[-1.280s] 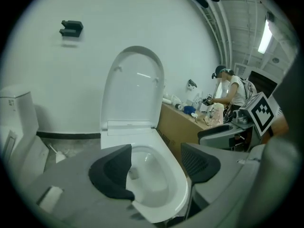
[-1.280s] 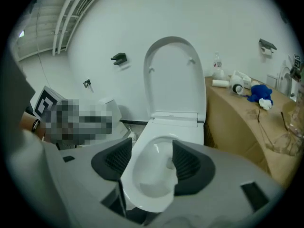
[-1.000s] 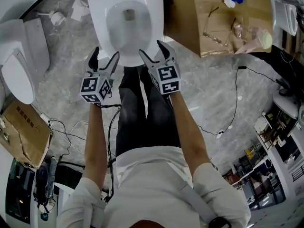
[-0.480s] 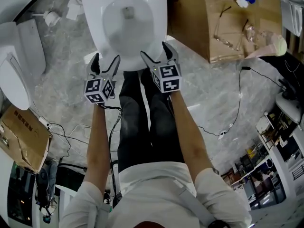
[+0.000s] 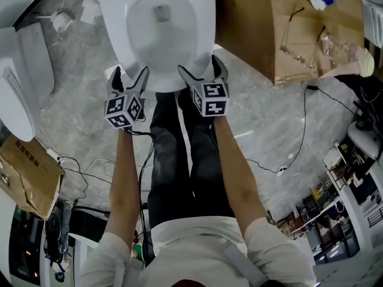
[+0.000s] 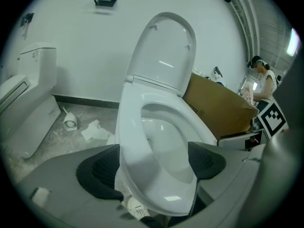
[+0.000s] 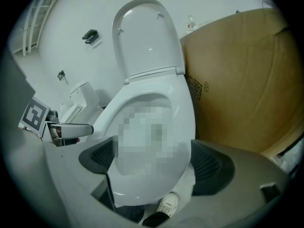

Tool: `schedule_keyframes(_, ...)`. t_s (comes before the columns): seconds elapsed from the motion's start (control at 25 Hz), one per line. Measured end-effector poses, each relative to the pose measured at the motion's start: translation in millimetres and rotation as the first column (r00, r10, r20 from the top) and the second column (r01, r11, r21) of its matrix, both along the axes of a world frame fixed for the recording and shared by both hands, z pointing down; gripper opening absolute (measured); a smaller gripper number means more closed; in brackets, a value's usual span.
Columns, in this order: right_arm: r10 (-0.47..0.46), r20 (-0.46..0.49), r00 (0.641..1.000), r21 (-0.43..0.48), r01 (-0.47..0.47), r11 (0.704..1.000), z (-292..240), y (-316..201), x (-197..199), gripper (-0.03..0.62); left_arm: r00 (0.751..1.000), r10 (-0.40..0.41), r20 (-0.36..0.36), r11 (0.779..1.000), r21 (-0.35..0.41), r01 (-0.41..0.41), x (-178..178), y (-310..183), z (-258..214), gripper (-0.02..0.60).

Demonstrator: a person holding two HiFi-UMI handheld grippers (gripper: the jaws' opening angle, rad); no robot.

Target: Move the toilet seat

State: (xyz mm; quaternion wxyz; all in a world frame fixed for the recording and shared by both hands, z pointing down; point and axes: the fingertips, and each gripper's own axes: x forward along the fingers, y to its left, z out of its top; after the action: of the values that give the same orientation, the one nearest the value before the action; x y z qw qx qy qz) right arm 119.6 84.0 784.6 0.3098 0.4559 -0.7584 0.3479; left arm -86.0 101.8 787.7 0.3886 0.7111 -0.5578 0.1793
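While fingers [image 6: 97, 167] have just been opening, the toilet seat [image 6: 132, 141] lies between them.

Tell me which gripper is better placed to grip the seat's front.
Right, narrowly. The right gripper, jaws just opening wide, straddles the front rim of the toilet seat, reaching further in than the left gripper, whose jaws also just opened around it.
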Motion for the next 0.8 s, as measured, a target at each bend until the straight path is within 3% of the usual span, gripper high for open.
schedule_keyframes(0.44, 0.027, -0.005, 1.000, -0.043, -0.027, 0.999, 37.6, 2.1, 7.5, 0.537, 0.998, -0.054, -0.015, 0.998, -0.041, 0.053, -5.6, 4.4, 36.7, 0.434)
schedule_keyframes(0.8, 0.030, 0.011, 1.000, -0.085, -0.029, 0.996, 54.5, 8.8, 5.6, 0.537, 0.999, -0.043, -0.032, 0.996, -0.077, 0.040, -0.8, 12.2, 50.8, 0.434)
